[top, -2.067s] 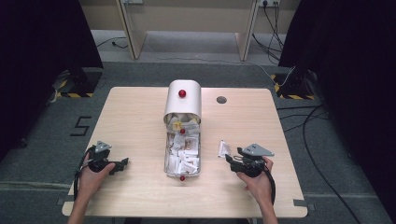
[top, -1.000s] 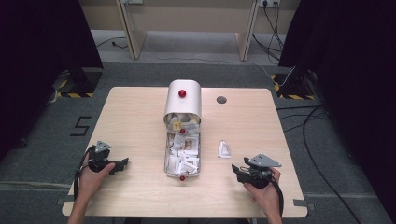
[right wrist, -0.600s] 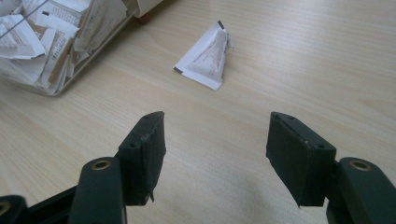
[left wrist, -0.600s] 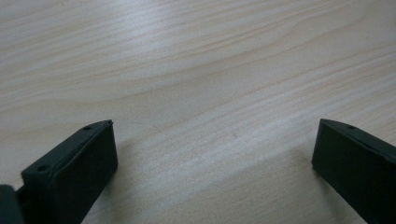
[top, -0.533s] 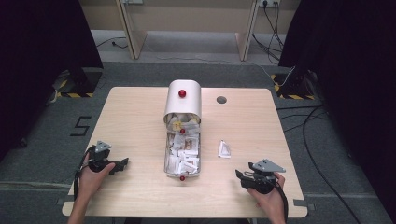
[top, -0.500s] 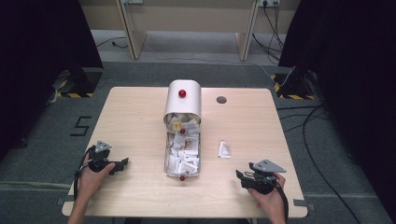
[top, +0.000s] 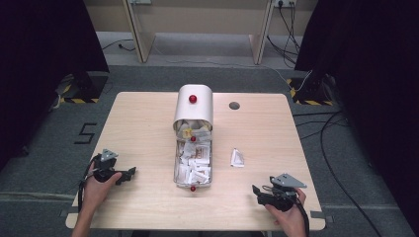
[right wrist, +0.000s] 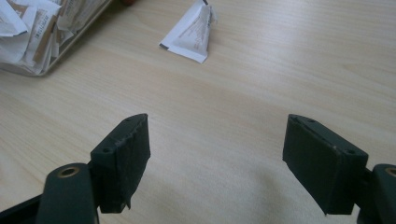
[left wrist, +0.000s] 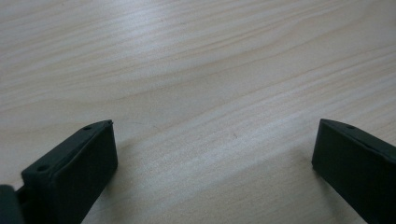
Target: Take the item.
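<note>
Grippers wide and empty — left gripper [top: 129,172] and right gripper [top: 255,189] rest near the tabletop's [top: 148,123] front corners, clear of the lone packet [top: 237,157] beside the tray [top: 176,168].

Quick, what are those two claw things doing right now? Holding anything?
Left gripper: open, holding nothing, over bare table.
Right gripper: open, holding nothing; a packet lies ahead of it.

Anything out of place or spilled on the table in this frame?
One sachet lies loose on the table, to the right of the tray that holds all the other sachets, apart from it. It also lies ahead of the open right tongs. The tray itself sits pulled out of its domed cover. Nothing looks damaged.
</note>
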